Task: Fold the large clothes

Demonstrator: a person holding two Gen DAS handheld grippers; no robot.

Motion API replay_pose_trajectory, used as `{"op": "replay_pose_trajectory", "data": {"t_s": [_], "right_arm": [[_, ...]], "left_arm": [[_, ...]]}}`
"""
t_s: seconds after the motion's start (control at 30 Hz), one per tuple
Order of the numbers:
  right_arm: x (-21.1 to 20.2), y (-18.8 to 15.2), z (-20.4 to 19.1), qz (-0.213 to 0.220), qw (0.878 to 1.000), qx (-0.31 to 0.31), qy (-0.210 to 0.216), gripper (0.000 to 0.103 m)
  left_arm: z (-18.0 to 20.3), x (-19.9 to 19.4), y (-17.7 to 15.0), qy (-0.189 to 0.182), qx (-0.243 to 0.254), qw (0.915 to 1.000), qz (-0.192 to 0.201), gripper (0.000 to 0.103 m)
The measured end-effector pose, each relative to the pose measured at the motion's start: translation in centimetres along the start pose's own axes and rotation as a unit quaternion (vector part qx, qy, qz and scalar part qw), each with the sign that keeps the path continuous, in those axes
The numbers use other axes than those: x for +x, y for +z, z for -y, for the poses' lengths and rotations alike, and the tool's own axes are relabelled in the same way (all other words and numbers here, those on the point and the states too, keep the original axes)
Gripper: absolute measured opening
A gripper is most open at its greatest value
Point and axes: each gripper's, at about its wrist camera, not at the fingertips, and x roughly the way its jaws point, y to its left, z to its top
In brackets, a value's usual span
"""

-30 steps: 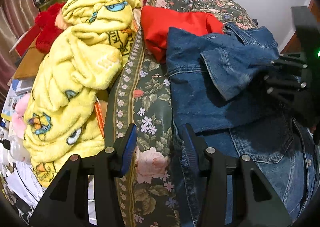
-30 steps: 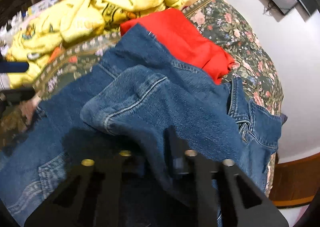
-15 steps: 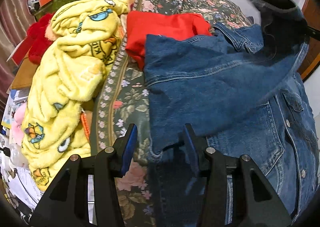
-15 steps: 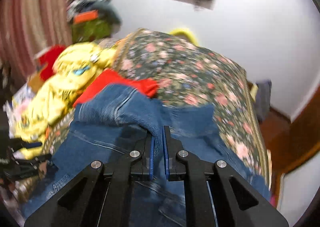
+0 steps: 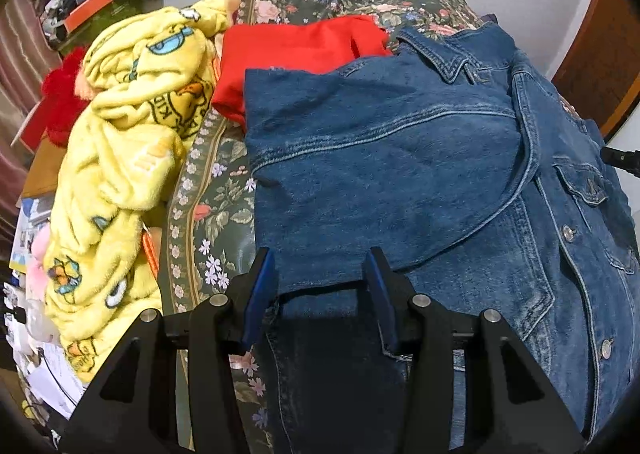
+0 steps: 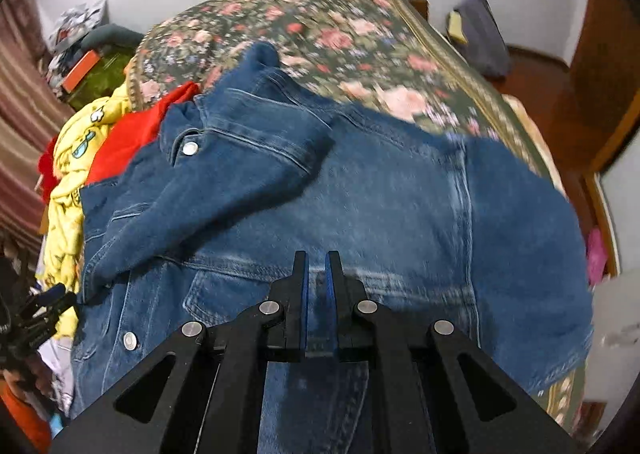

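A blue denim jacket (image 5: 400, 174) lies front up on the floral bedspread (image 5: 216, 214), collar at the far end. One sleeve (image 6: 200, 194) is folded across its chest. My left gripper (image 5: 320, 274) hovers open over the jacket's near left edge; the denim lies below the blue pads (image 5: 260, 286), not pinched. My right gripper (image 6: 316, 266) is shut just above the jacket's (image 6: 400, 214) right half, with nothing visible between its jaws. Its black tip (image 5: 620, 158) shows at the right edge of the left wrist view. The left gripper (image 6: 40, 310) appears at the lower left of the right wrist view.
A red garment (image 5: 296, 50) lies beyond the jacket's left shoulder. A yellow plush blanket (image 5: 120, 158) is heaped along the bed's left side, with clutter and a striped curtain (image 6: 20, 134) behind. A wooden door (image 5: 600, 54) and floor with a grey item (image 6: 480, 34) lie right.
The right gripper carried the sleeve up and across, then swung right; the sleeve now lies flat over the jacket front. The left gripper slid right from the bedspread to over the jacket's edge.
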Motion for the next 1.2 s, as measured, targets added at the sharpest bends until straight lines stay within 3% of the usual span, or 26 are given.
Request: {"op": "replay_pose_trajectory", "data": {"t_s": [0.07, 0.2, 0.3, 0.43, 0.6, 0.73, 0.8, 0.87, 0.9, 1.1, 1.2], "right_arm": [[-0.4, 0.4, 0.0, 0.002, 1.000, 0.005, 0.014, 0.019], [-0.9, 2.4, -2.8, 0.028, 0.999, -0.019, -0.001, 0.066], [-0.3, 4.2, -3.5, 0.041, 0.999, -0.018, -0.004, 0.073], [2.6, 7.3, -5.6, 0.025, 1.000, -0.008, 0.001, 0.073], [8.3, 9.3, -7.4, -0.025, 0.998, -0.020, -0.054, 0.072], [10.4, 9.0, -7.0, -0.019, 0.997, -0.019, -0.070, 0.061], [10.1, 8.8, -7.1, -0.010, 0.997, -0.027, -0.070, 0.038], [8.5, 8.5, -7.7, -0.005, 0.998, -0.040, -0.044, 0.020], [8.5, 8.5, -7.7, -0.005, 0.998, -0.040, -0.044, 0.016], [2.2, 6.8, -6.3, 0.046, 0.998, -0.041, -0.005, 0.014], [0.0, 4.9, -4.8, 0.052, 0.998, -0.042, 0.012, 0.014]], "left_arm": [[0.0, -0.2, 0.4, 0.000, 0.000, 1.0000, 0.005, 0.049], [0.0, -0.4, 1.0, -0.003, -0.004, 0.9999, 0.015, 0.051], [0.1, -0.4, 1.3, -0.005, -0.004, 0.9998, 0.020, 0.051], [-0.1, -0.2, 1.6, -0.001, 0.000, 0.9997, 0.025, 0.051], [-1.3, 0.2, 1.6, -0.008, -0.016, 0.9995, 0.024, 0.051], [-2.7, 0.9, 1.5, -0.002, -0.031, 0.9994, 0.018, 0.051], [-3.3, 1.1, 1.4, -0.002, -0.041, 0.9991, 0.014, 0.051], [-3.8, 1.2, 1.2, -0.002, -0.049, 0.9987, 0.012, 0.051], [-3.8, 1.1, 1.2, -0.002, -0.052, 0.9986, 0.012, 0.051], [-3.7, 0.0, 1.1, 0.002, -0.050, 0.9985, 0.024, 0.051], [-3.1, -0.6, 1.2, 0.003, -0.041, 0.9987, 0.029, 0.051]]}}
